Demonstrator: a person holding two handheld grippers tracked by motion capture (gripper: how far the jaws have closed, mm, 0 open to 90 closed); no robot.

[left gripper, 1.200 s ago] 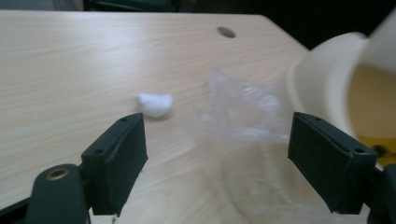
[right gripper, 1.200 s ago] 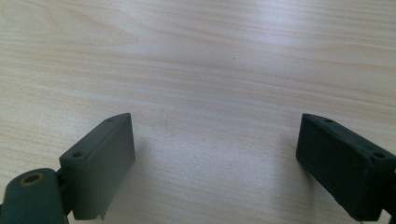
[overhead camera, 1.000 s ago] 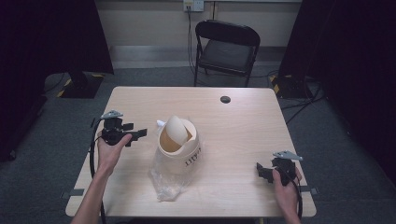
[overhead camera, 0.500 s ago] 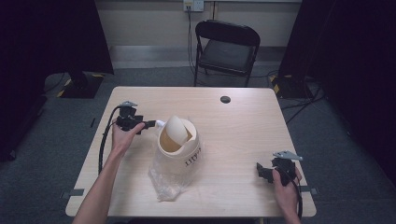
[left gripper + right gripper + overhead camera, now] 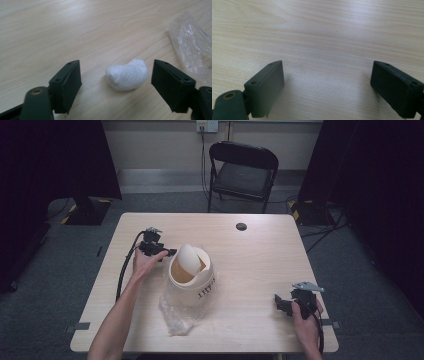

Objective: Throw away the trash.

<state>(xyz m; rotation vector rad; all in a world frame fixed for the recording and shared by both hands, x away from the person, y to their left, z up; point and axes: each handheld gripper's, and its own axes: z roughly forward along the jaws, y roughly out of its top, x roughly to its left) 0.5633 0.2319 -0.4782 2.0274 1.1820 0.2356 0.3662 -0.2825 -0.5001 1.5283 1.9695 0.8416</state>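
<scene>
- The left tongs [image 5: 167, 253] are sitting left of centre on the counter [image 5: 260, 255], their tips pointing right at the cream container [image 5: 192, 282].
- In the left gripper view the left tongs [image 5: 116, 80] are standing apart, and the jaws have just been closing; a small white packing peanut [image 5: 127, 74] is lying on the wood between them, with neither pad touching it.
- The peanut is lying a little nearer the right-hand jaw in that view, with bare wood showing on both sides of it.
- In the high view the peanut is too small to make out; it is hiding at the tips of the tongs, just beside the container's left rim.
- Crumpled clear plastic [image 5: 190, 47] is entering the left gripper view at the right edge and is being cut off there; in the high view the clear plastic bag [image 5: 177, 312] is spreading from under the container toward the near edge.
- The container is lying on its side near the middle, its curved lid flap [image 5: 189, 258] tilting up over the opening; its inside is mostly hidden.
- The right tongs [image 5: 276, 304] are resting near the near right corner, well apart from the container, jaws standing wide with bare wood between them in the right gripper view [image 5: 327, 85].
- Open counter is stretching across the far right half, broken by a small dark disc [image 5: 241, 226] near the far edge.
- A folding chair [image 5: 243, 175] is standing beyond the far edge.
</scene>
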